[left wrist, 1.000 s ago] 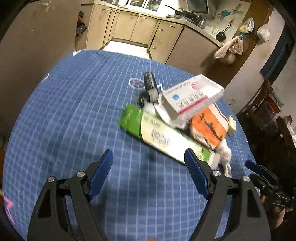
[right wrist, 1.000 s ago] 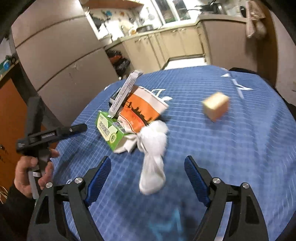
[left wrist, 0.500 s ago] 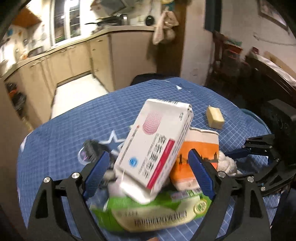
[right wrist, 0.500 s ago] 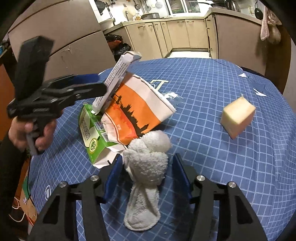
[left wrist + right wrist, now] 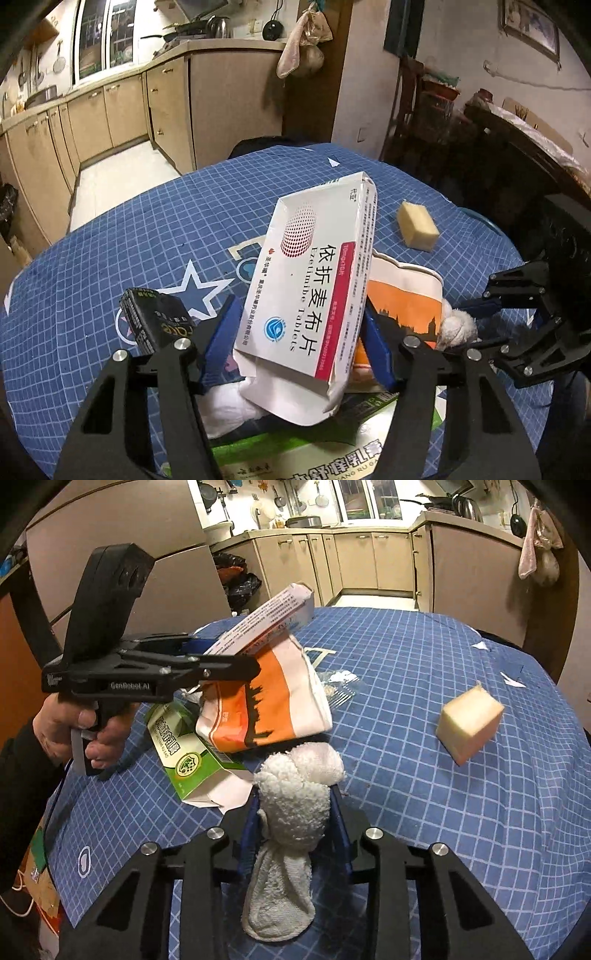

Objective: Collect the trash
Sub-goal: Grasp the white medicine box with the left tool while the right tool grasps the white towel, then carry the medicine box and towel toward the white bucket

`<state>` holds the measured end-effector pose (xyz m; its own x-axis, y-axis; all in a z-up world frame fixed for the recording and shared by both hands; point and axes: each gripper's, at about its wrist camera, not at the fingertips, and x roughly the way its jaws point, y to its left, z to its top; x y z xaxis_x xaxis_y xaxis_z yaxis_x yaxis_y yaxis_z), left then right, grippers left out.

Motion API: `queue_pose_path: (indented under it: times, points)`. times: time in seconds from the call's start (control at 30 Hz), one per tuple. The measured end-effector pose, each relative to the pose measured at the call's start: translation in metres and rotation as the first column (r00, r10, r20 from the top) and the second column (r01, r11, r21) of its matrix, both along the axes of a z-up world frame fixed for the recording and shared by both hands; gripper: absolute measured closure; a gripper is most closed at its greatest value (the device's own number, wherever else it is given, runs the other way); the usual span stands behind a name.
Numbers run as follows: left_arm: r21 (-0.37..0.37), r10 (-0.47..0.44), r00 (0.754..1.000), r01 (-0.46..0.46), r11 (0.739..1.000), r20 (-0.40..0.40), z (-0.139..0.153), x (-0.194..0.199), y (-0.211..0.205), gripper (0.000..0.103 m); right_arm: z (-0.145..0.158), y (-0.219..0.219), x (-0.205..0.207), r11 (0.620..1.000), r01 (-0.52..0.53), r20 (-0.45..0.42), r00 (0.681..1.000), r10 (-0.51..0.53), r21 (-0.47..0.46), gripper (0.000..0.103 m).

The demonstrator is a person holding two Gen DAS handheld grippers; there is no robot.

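Observation:
A white tablet box [image 5: 306,280] with a red stripe leans tilted on a trash pile. My left gripper [image 5: 301,317] has its jaws closing, with both blue pads against the box's long sides. Under the box lie an orange-and-white paper bag [image 5: 402,306] and a green carton [image 5: 295,454]. In the right wrist view the same box [image 5: 266,624] sticks up from the left gripper [image 5: 229,657]. My right gripper [image 5: 295,801] is closing too, its pads squeezing a rolled white cloth [image 5: 291,805] that rests on the table in front of the bag [image 5: 273,705].
The round table wears a blue checked cloth [image 5: 129,236]. A yellow sponge block [image 5: 469,723] sits alone to the right. A black box [image 5: 155,321] lies left of the pile, and a clear wrapper [image 5: 340,686] lies behind the bag. A person's hand [image 5: 74,727] holds the left gripper's handle. Kitchen cabinets stand beyond.
The left gripper swung round the pile, rolled, and its jaws narrowed onto the tablet box. The right gripper moved forward over the white cloth and closed on it.

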<state>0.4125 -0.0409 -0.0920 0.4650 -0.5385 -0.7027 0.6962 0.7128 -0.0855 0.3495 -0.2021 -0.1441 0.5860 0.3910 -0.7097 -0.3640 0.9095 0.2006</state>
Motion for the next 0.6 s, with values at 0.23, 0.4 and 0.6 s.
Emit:
queue_pose_path:
  times: [0.23,0.4,0.6]
  points:
    - [-0.005,0.043,0.999,-0.043,0.999,0.020,0.006,-0.015,0.008,0.085,0.015,-0.009,-0.025,0.999,0.045,0.061,0.997,-0.046,0.015,0.068]
    - [-0.011,0.096,0.994,-0.096,0.995,0.043,0.007,-0.033,0.017,0.085,0.024,-0.011,-0.045,0.998,0.070,0.104,0.992,-0.070,0.006,0.069]
    - [-0.037,0.225,0.968,-0.222,0.974,0.109,0.028,-0.065,0.035,0.085,0.042,-0.017,-0.071,0.989,0.150,0.191,0.970,-0.148,0.003,0.069]
